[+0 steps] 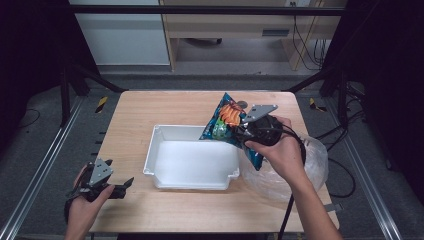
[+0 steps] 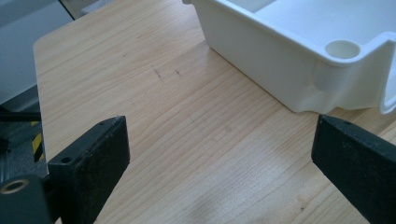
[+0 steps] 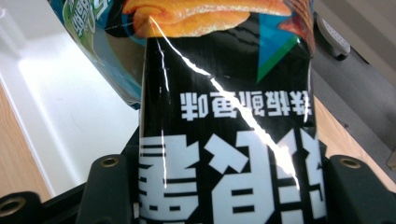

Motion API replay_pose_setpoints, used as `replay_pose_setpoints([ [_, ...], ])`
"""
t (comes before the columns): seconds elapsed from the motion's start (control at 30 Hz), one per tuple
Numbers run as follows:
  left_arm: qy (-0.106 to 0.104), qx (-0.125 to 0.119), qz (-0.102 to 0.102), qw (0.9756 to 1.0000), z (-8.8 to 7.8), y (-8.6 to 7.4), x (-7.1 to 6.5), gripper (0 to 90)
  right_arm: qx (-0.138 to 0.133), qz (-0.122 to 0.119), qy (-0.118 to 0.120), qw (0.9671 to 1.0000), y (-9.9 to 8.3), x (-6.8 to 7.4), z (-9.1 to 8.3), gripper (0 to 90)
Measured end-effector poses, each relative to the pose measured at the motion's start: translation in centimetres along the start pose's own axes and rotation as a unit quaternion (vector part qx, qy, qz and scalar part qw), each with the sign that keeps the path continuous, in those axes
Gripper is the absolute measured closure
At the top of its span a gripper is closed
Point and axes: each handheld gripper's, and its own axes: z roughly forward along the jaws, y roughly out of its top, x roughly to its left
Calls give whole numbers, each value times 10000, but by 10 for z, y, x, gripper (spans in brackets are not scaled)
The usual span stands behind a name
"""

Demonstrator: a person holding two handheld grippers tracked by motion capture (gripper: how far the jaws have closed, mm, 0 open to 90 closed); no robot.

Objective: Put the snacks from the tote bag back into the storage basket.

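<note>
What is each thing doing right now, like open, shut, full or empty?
Snack bag: sealed, held tilted in the air over the tub's right end.
White tub: empty, upright on the table.
Right gripper: shut on the snack bag.
Left gripper: open, holding nothing, low over the table.
Clear plastic bag: crumpled, lying at the table's right edge.
</note>
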Motion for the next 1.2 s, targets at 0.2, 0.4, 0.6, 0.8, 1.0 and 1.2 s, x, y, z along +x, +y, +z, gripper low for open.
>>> replay_pose_setpoints([
  [0.2, -91, 88, 187, 9997, 4, 2, -6, 39, -58, -88, 112, 9999, 13, 6, 13, 418],
  [0.4, -58, 135, 276, 9995, 7, 3, -10, 39, -37, -181, 216, 9996, 23, 8, 22, 419],
  [0.6, -6, 124, 209, 9997, 8, 2, -9, 39, -16, -251, 322, 9992, 24, 15, 30, 419],
  [0.8, 29, 144, 206, 9997, 4, 2, -9, 39, 4, -305, 359, 9989, 28, 20, 34, 418],
  [1.0, 32, 178, 133, 9997, 5, 1, -8, 40, -20, -436, 401, 9982, 34, 28, 38, 418],
  [1.2, 68, 181, 175, 9997, 5, 3, -8, 40, -69, -442, 432, 9981, 36, 32, 44, 418],
])
